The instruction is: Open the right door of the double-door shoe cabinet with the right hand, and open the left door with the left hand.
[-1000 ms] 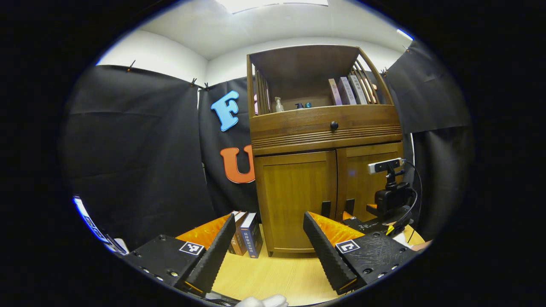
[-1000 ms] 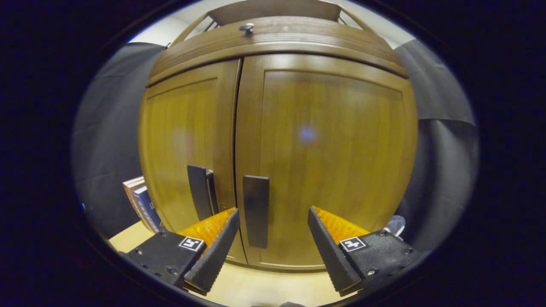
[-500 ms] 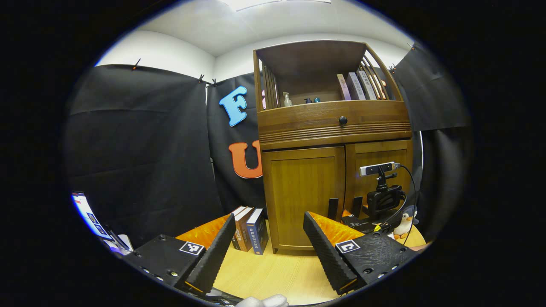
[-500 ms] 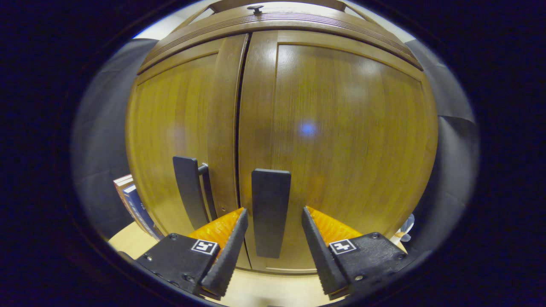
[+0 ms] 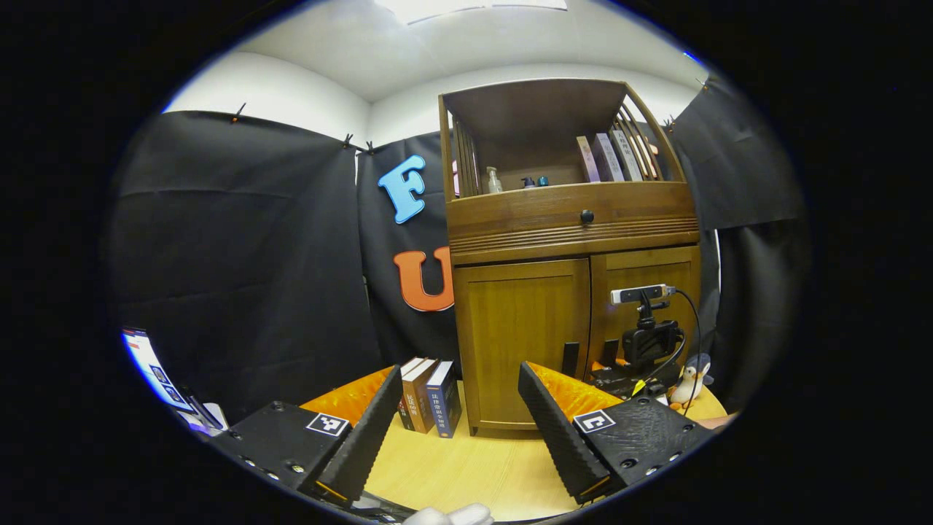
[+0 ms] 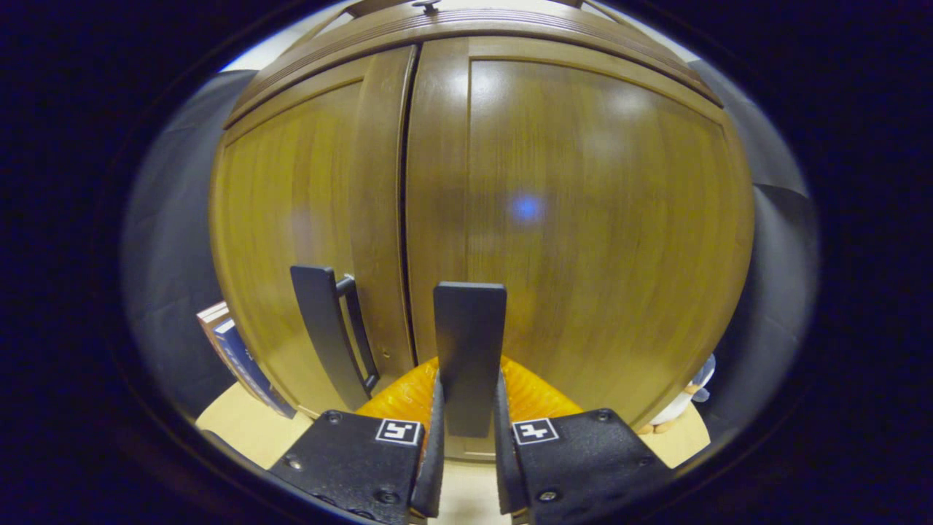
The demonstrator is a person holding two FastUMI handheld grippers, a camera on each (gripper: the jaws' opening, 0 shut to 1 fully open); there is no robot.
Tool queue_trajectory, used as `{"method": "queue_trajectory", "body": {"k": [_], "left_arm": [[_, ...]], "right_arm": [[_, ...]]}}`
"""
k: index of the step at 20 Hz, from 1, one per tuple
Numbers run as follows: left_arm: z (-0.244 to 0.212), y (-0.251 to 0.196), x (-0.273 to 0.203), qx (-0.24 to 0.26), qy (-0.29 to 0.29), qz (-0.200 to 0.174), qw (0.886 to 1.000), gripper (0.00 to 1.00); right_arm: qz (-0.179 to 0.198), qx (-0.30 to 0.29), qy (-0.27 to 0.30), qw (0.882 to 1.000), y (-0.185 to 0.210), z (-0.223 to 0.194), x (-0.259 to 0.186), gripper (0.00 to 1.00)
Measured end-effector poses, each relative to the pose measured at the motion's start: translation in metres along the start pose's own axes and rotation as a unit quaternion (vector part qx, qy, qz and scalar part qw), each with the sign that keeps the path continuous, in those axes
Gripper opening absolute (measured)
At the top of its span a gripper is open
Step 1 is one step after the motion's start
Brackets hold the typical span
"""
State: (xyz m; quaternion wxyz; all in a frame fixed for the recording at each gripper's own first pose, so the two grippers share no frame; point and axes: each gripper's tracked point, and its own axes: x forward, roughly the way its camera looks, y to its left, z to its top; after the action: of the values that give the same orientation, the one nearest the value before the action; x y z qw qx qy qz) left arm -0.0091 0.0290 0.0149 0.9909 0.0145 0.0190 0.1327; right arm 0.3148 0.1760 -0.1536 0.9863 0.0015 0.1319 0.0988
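The cabinet [image 5: 568, 240] stands on the pale floor [image 5: 474, 467] against the black cloth wall, both lower doors closed. In the right gripper view the right door [image 6: 583, 219] and left door [image 6: 306, 219] loom close, and the cabinet's top is cut off above the drawer knob [image 6: 425, 4]. The right gripper [image 6: 468, 430] has its fingers pressed on either side of the right handle [image 6: 469, 350], whose lower end is hidden between them. The left handle [image 6: 324, 321] stands free just left of the door seam. In the left gripper view the left gripper [image 5: 455, 430] hangs with jaws wide, holding nothing, well apart from the cabinet. The right gripper appears there at the right door, partly hiding both handles. Books [image 5: 430, 397] lean at the cabinet's left foot; a penguin toy [image 5: 685, 379] sits at its right, half hidden. Items on the cabinet's upper shelf are too small to make out.
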Motion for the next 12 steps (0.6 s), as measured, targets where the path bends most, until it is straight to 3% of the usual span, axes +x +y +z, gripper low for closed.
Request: {"method": "queue_trajectory", "body": {"k": [7, 12], "left_arm": [[-0.007, 0.000, -0.014, -0.007, -0.003, -0.017, 1.000, 0.96], [-0.008, -0.005, -0.022, -0.006, -0.006, -0.034, 0.999, 0.96]], "right_arm": [[0.042, -0.025, 0.008, 0.999, -0.003, -0.009, -0.033, 0.31], [0.049, -0.030, 0.012, 0.998, -0.008, -0.020, -0.061, 0.31]]}}
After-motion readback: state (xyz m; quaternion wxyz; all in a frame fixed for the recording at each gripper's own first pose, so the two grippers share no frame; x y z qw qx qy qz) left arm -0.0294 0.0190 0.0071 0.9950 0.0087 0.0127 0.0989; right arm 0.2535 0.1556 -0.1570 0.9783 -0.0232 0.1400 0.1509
